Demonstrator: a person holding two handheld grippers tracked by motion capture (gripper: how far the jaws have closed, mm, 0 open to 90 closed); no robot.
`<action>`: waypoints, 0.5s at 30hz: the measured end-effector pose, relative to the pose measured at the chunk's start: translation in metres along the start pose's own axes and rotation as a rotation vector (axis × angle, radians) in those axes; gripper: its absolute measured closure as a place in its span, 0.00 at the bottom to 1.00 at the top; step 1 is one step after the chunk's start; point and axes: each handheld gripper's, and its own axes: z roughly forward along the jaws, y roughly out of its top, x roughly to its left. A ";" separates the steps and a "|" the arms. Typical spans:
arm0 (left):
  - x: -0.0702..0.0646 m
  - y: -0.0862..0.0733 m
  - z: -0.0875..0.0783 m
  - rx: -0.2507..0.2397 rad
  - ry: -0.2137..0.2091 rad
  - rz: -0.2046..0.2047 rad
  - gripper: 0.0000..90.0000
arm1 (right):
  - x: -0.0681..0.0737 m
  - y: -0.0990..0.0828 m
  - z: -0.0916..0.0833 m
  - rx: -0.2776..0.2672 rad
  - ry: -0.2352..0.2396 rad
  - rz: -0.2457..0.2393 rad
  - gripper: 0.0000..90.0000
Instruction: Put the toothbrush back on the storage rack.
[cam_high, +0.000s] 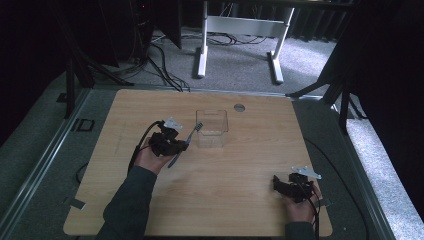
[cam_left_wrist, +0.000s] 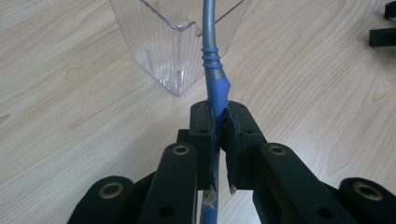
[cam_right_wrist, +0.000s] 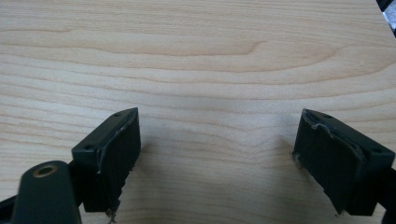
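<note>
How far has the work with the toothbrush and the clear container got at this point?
Done: the left gripper is shut on the toothbrush handle, which is lifted off the table. In hand: its bristle end reaches toward the clear plastic container rim, not yet inside. Left: putting it in and letting go, probably. The right gripper rests open near the table's edge.

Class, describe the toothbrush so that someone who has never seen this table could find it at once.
Start at the wooden table and find the clear box near its middle. Just left of it, the left gripper holds the toothbrush, the scene's one long thin thing, blue and grey, its bristle head raised toward the box.
</note>
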 end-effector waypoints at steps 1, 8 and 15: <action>0.000 0.000 0.000 -0.002 0.000 -0.001 0.91 | 0.000 0.000 0.000 0.000 0.000 0.000 0.16; 0.000 0.001 0.000 -0.036 0.002 -0.017 0.91 | 0.000 0.000 0.000 0.000 0.000 0.000 0.16; 0.002 0.002 -0.001 -0.072 -0.010 -0.035 0.91 | 0.000 0.000 0.000 0.000 0.000 0.000 0.16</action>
